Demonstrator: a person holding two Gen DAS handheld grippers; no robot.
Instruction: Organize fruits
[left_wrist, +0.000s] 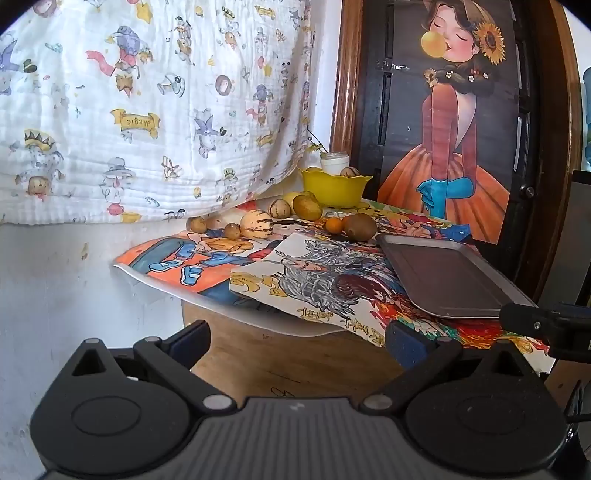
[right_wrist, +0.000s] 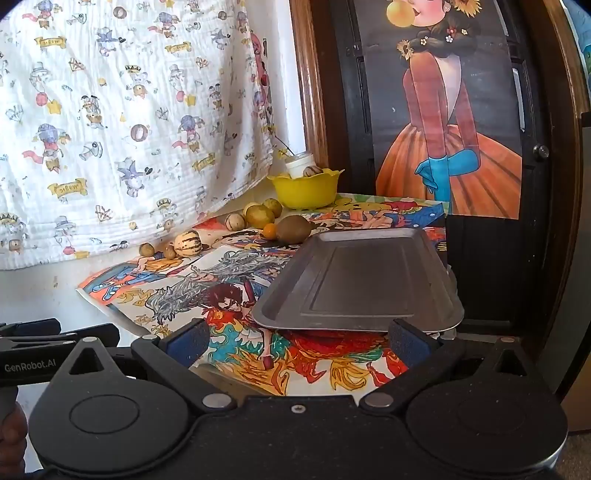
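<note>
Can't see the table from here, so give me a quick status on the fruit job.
Both tools open, empty: left tool, right tool. Fruits loose beside yellow bowl. Metal tray bare. Nothing blocking.

Loose fruits (left_wrist: 258, 221) beside yellow bowl (left_wrist: 334, 190), apparently empty tray (left_wrist: 448, 277) nearby

Legible markings noted: the black body of the left gripper (right_wrist: 59, 345), seen at the near left edge of the right wrist view, bears the white brand "GenRobot.AI". The white printed cloth (left_wrist: 147, 110) hanging at far left carries repeated yellow ribbon banners; the lettering appears mirrored and reads as "magic". Yellow characters on the coloured drawing (left_wrist: 314, 291) on the table are not legible.
</note>
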